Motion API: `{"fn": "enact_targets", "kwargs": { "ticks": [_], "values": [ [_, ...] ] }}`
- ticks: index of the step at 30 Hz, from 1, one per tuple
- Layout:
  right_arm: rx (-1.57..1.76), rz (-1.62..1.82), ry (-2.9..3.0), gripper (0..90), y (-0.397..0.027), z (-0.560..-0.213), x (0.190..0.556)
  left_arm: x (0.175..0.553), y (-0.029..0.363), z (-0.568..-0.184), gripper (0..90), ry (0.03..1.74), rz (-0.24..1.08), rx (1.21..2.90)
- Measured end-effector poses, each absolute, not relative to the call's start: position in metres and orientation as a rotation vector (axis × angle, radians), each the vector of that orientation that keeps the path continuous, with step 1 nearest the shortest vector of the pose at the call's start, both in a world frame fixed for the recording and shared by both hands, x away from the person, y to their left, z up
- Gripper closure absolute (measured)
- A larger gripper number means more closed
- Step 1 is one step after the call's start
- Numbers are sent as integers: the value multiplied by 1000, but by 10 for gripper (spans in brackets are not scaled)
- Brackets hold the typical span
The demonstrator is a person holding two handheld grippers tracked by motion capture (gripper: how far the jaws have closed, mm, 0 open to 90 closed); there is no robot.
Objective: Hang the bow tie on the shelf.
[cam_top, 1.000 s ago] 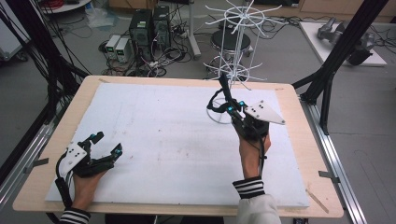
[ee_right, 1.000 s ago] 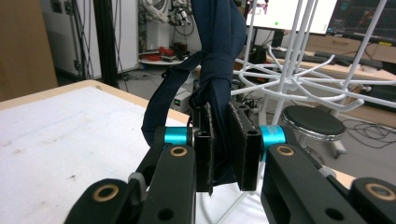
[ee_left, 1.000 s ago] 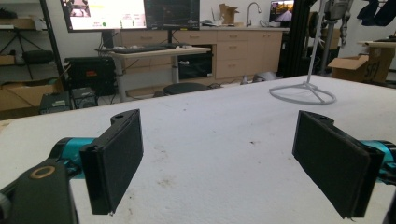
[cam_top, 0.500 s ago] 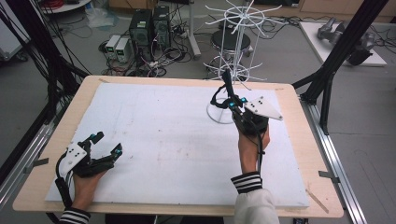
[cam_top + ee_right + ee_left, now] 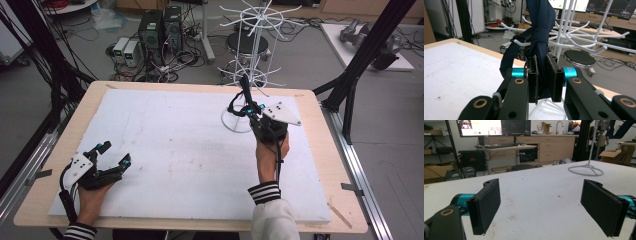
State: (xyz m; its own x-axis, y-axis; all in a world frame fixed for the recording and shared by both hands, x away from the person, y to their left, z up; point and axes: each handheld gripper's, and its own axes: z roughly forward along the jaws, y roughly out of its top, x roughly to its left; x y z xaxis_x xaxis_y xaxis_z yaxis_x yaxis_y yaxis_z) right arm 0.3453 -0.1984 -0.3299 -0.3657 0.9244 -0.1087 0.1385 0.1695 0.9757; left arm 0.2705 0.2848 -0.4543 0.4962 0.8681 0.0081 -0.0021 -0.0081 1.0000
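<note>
R gripper [image 5: 541, 80]: jaws clamped on a dark blue strap [image 5: 539, 32], pinched flat between the pads. Strap runs up from the jaws and loops over a lower arm of the white rack [image 5: 252, 60] at the far edge of the table [image 5: 310, 100]. High view: R gripper is raised above the rack's ring base, nose pointed up toward the hooks. Probable reason: the grip sits low on the strap so the loop stays free to ride on or off the hook. Whether it's being hung or removed, can't tell.

L gripper [image 5: 541, 205]: jaws wide apart, nothing between them. Rests low at the near-left corner of the white pad [image 5: 165, 145], well apart from the rack; prob. parked clear of R's work.
</note>
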Motion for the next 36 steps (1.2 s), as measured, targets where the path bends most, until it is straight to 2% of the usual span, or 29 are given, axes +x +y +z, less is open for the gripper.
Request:
{"fn": "enact_targets", "kwargs": {
  "ticks": [21, 28, 32, 36],
  "values": [
    [1060, 1225, 1687, 794, -203, -335, 353, 270, 285, -454, 166, 813, 826, 1415],
    [1073, 1231, 1688, 747, -206, -335, 352, 270, 285, -454, 166, 812, 827, 1417],
    [1070, 1237, 1694, 631, -206, -334, 351, 270, 285, -454, 166, 814, 826, 1416],
    [1038, 1263, 1723, 329, -203, -333, 345, 271, 285, -454, 166, 820, 821, 1415]
  ]
}}
